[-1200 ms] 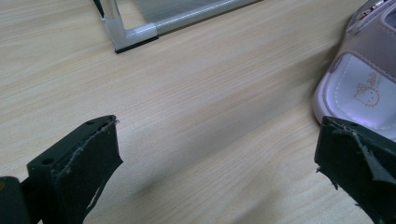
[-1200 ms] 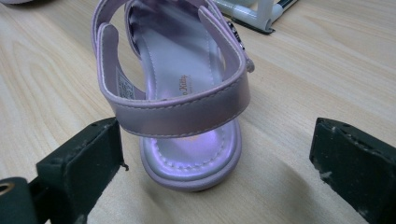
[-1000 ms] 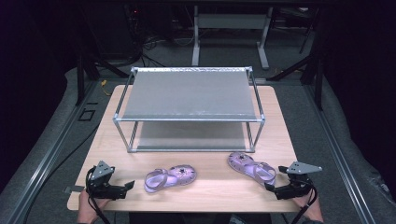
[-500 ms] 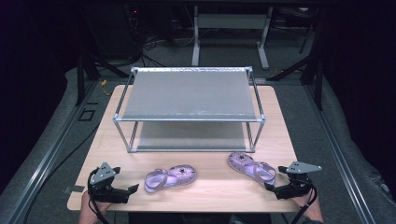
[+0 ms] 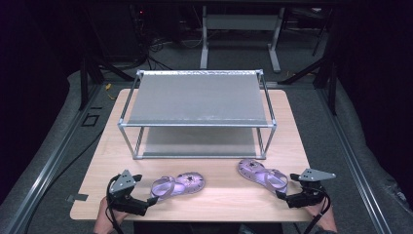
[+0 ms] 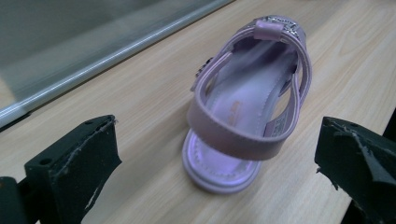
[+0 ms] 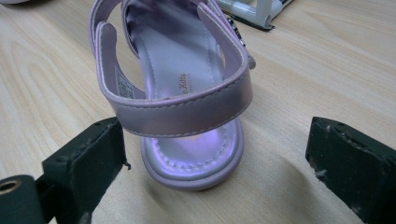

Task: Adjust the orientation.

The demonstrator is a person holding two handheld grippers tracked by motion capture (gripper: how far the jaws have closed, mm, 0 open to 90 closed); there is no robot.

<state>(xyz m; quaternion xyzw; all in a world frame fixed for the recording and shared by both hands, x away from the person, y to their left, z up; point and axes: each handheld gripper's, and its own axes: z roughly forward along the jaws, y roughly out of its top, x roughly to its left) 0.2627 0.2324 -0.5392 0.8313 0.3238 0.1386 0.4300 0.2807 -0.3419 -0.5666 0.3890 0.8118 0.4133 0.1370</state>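
Lilac sandals, two of them, lie on the wooden table (image 5: 204, 204) in front of the metal rack (image 5: 197, 114). Your left gripper (image 5: 152, 199) sits at the heel of the left sandal (image 5: 176, 185), jaws spread wide; in the left gripper view that heel strap (image 6: 243, 140) stands between the two black jaws, touching neither. Your right gripper (image 5: 281, 196) is just behind the right sandal (image 5: 263, 175), jaws equally wide, and in the right gripper view its heel strap (image 7: 187, 112) rises between them, close to the left-hand jaw. Both sandals rest flat, soles down, near the table's front edge, well apart from each other.
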